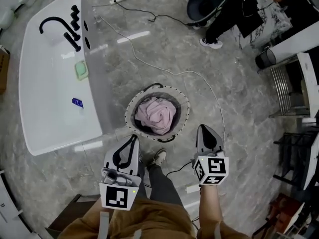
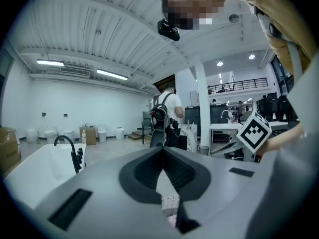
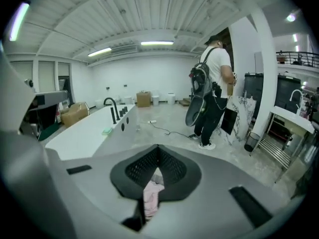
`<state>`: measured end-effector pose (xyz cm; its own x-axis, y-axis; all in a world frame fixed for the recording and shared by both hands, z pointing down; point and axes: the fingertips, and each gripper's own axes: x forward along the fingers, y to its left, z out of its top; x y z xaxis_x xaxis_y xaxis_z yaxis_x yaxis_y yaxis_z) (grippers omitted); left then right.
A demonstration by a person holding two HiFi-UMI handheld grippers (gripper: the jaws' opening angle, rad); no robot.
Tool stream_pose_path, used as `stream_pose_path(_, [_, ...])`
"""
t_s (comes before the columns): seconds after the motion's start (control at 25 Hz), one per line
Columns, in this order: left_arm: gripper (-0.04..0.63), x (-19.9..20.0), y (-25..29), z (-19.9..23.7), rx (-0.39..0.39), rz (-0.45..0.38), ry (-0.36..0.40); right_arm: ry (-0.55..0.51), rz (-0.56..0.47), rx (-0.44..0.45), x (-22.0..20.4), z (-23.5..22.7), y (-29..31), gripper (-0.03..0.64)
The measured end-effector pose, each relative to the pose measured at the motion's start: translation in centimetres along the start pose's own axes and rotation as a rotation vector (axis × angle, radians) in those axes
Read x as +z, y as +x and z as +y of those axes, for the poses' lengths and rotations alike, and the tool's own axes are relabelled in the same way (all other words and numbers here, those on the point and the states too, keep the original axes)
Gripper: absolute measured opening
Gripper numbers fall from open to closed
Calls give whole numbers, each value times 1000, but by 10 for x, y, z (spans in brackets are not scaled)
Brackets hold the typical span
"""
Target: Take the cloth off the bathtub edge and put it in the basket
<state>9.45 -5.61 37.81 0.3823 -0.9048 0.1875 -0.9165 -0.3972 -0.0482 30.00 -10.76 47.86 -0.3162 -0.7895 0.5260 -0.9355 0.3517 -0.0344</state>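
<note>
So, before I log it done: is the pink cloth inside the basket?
Yes, the pink cloth lies bunched inside the basket on the floor.

The bathtub point(image 1: 55, 108) stands just beside the basket point(image 1: 128, 114); open floor point(image 1: 164, 49) lies elsewhere.

No legible writing anywhere in my feeds.
I find no word, brand or number. The cubes on the left gripper point(image 1: 133, 138) and right gripper point(image 1: 202, 129) carry only black-and-white square patterns, and the blue item point(image 1: 77, 102) in the bathtub point(image 1: 50, 83) is too small to read.
</note>
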Motion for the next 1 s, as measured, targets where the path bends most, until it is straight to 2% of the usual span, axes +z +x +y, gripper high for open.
stream_pose_path(0.24, [6,68,-10,-9,-34,-89,65,8,-189,-28,90,7,-56,5])
stream_pose_path(0.44, [6,107,-31,-13,-54,-147,90,-25,-299,-68,141,13,-105,5])
stream_pose_path(0.56, [6,123,-44,-11,-53,-154,57,-16,-375,-74,171,18,-137,5])
stream_pose_path(0.8, [6,150,-74,-10,-73,-194,34,-41,-535,21,223,68,-200,5])
stream_pose_path(1.0, [6,174,-88,4,-50,-247,31,-84,-603,81,229,97,-240,5])
